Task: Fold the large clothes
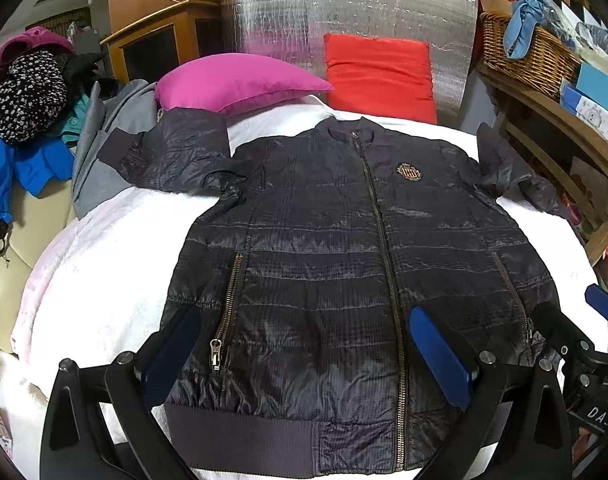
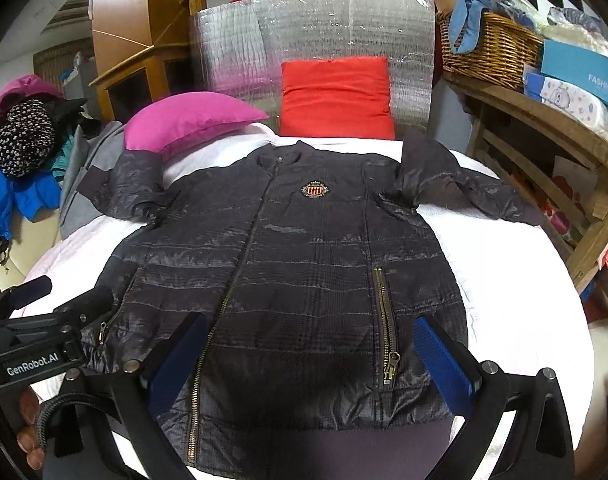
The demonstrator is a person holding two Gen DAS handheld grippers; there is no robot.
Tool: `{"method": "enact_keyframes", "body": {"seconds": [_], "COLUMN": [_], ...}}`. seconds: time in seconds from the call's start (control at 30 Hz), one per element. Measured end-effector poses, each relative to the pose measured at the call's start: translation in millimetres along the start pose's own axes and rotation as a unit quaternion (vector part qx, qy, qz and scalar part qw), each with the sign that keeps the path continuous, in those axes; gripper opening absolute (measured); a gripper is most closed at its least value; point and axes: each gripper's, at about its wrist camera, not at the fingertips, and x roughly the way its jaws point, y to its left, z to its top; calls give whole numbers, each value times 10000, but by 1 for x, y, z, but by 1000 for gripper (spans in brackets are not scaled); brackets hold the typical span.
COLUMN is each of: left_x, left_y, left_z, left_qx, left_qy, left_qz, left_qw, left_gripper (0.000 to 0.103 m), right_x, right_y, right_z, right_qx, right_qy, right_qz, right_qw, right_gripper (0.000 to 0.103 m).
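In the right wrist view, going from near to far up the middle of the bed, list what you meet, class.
right gripper, open, over the hem → dark jacket lying flat, zipped → its chest badge → jacket collar → red cushion → silver insulation sheet.

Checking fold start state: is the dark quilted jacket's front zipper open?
No, the dark quilted jacket lies flat with its brass front zipper closed from hem to collar.
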Motion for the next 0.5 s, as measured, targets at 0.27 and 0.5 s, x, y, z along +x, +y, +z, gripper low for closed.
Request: {"method": "enact_keyframes", "body": {"seconds": [0.27, 0.5], "left_x": [71, 122], "left_y": [72, 141], "left_z": [-14, 6], "left_qx": [-626, -973], "left_qy": [774, 848], "left_qz": [-91, 885], "left_qw": [9950, 9877], "left_gripper": [103, 103], "right_x": [21, 53], "right_y": [-71, -197], "right_z": [-20, 6], "right_qx": [703, 2323], "right_qy": [569, 365], "right_qz": [852, 1074], "right_qw": [9922, 9660], "right_gripper": [103, 103]}}
